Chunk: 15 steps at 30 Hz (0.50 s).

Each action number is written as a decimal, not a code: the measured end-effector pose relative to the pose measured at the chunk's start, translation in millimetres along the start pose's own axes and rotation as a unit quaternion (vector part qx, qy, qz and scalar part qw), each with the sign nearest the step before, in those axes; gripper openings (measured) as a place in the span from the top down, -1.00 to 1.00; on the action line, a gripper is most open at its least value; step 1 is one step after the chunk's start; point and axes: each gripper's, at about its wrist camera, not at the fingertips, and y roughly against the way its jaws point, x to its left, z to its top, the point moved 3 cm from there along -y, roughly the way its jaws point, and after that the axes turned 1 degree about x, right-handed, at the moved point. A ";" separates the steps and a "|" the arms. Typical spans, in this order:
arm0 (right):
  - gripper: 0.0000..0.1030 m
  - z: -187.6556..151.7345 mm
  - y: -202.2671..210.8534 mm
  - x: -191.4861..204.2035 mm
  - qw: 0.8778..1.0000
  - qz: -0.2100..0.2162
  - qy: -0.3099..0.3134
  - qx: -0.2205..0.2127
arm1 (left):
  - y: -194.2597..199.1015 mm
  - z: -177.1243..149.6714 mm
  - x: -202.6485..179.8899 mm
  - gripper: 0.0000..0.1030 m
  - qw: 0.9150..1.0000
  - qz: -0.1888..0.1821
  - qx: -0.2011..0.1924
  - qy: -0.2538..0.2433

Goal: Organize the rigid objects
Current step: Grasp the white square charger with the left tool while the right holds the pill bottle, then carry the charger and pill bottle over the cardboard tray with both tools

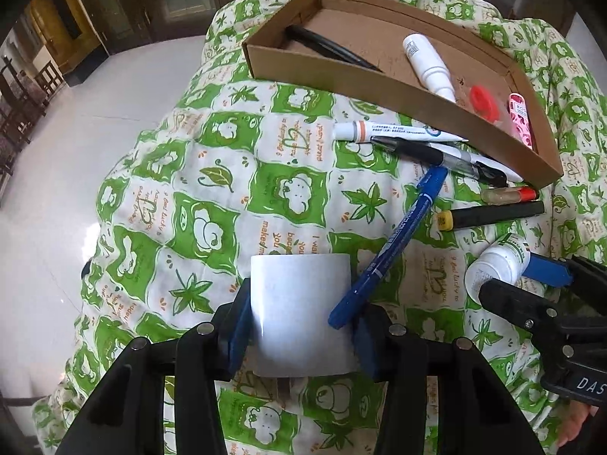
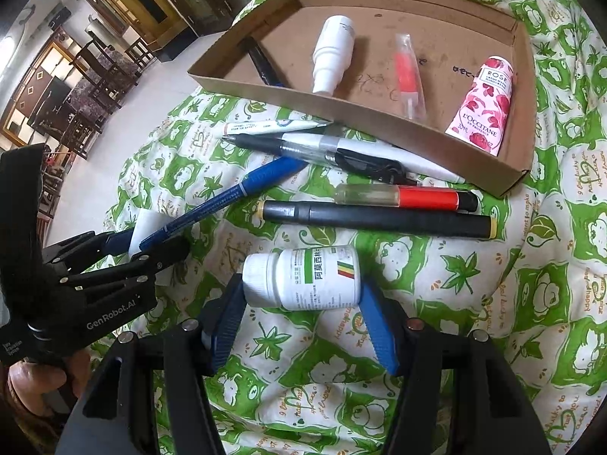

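My left gripper (image 1: 301,326) is shut on a plain white cylinder (image 1: 301,311), its blue pads pressed on both sides, low over the green-patterned cloth (image 1: 212,189). A blue marker (image 1: 390,250) rests against the cylinder's right side. My right gripper (image 2: 303,299) is shut on a white pill bottle (image 2: 303,278) lying sideways, cap to the left; it shows at the right edge of the left wrist view (image 1: 497,265). The cardboard tray (image 2: 379,125) lies beyond both.
The tray holds a white spray bottle (image 2: 334,53), a red-capped tube (image 2: 408,76), a rose hand cream tube (image 2: 483,106) and a black pen (image 2: 261,62). In front of it lie a white tube (image 2: 273,126), a clear pen (image 2: 303,148), a red-and-clear vial (image 2: 406,197) and a black marker (image 2: 375,220).
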 end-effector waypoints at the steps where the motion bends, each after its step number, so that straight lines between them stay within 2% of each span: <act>1: -0.15 0.1 0.2 0.1 1.000 0.001 0.000 -0.001 | 2.2 1.7 -0.9 0.04 1.000 0.000 -0.004 0.000; 11: -0.14 1.1 13.9 17.0 0.998 0.055 0.027 -0.029 | 39.1 2.5 -9.3 0.04 0.998 -0.005 -0.061 -0.007; 15: -0.14 2.0 22.0 22.5 0.996 0.065 0.039 -0.047 | 56.9 -4.7 -10.9 0.04 0.997 -0.021 -0.076 0.001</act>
